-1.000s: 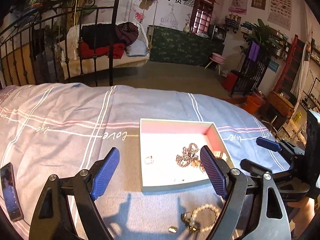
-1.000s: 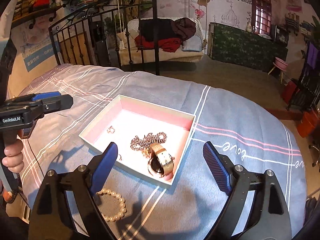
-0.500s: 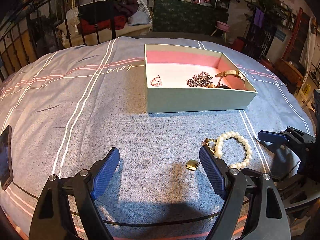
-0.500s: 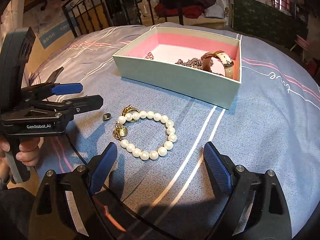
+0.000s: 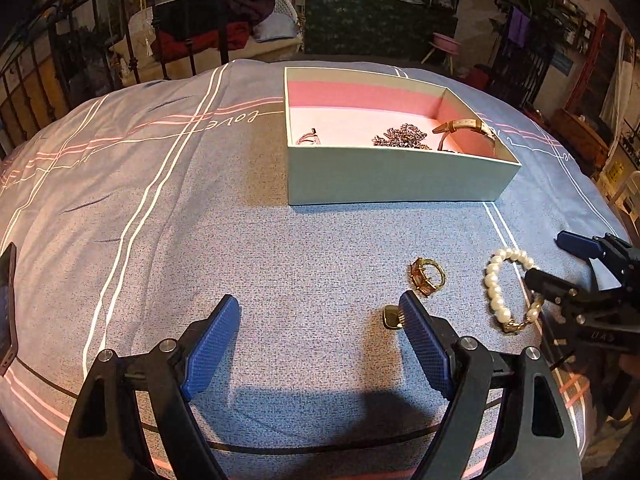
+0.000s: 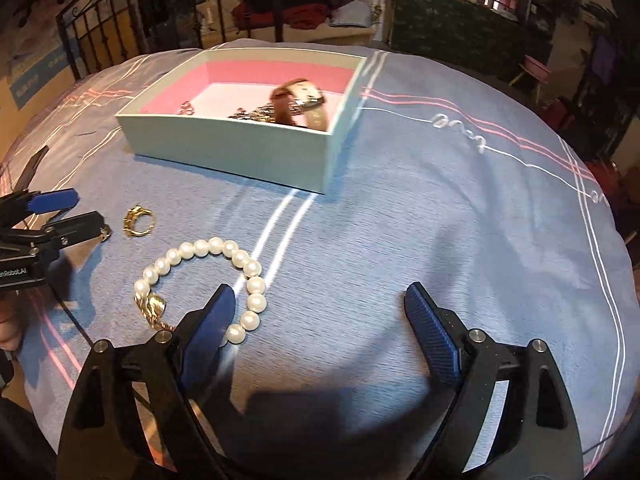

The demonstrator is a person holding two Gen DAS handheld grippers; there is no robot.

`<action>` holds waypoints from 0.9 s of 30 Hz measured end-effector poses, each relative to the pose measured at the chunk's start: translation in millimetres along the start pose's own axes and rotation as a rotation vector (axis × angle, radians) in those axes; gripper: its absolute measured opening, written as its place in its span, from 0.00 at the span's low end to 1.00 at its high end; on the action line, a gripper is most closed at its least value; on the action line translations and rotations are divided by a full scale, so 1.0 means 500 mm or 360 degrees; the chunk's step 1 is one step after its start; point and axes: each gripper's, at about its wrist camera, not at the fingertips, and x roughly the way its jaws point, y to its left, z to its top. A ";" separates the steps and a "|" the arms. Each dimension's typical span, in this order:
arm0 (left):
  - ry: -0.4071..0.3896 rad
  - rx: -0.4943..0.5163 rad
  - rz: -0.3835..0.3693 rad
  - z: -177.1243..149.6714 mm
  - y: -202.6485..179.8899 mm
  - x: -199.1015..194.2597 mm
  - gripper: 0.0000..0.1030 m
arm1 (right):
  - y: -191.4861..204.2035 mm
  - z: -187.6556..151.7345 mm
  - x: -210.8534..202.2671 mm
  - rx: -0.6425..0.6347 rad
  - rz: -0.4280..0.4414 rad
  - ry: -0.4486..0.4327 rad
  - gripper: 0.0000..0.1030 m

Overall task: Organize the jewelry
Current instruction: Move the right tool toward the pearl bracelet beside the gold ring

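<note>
A pale green box (image 5: 400,178) with a pink inside sits on the blue bedspread; it also shows in the right wrist view (image 6: 224,152). It holds a watch (image 5: 466,128), a chain (image 5: 402,140) and a small ring (image 5: 309,138). A pearl bracelet (image 6: 208,280) lies in front of the box, partly under my right gripper's left finger; it shows in the left wrist view (image 5: 500,288). A gold ring (image 5: 427,276) and a small gold piece (image 5: 391,317) lie beside it. My left gripper (image 5: 320,344) is open and low, the gold piece by its right finger. My right gripper (image 6: 320,332) is open and empty.
A dark phone (image 5: 7,308) lies at the bedspread's left edge. A black iron bed frame (image 5: 120,40) stands behind. The bedspread (image 6: 460,220) stretches bare to the right of the box.
Both grippers have dropped low and pulled back from above the box to the jewelry lying in front of it. The gold ring now lies apart from the bracelet.
</note>
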 end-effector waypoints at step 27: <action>-0.0019 0.0023 -0.0049 -0.015 -0.016 -0.026 0.77 | 0.069 -0.026 -0.059 -0.0104 0.0501 -0.0110 0.39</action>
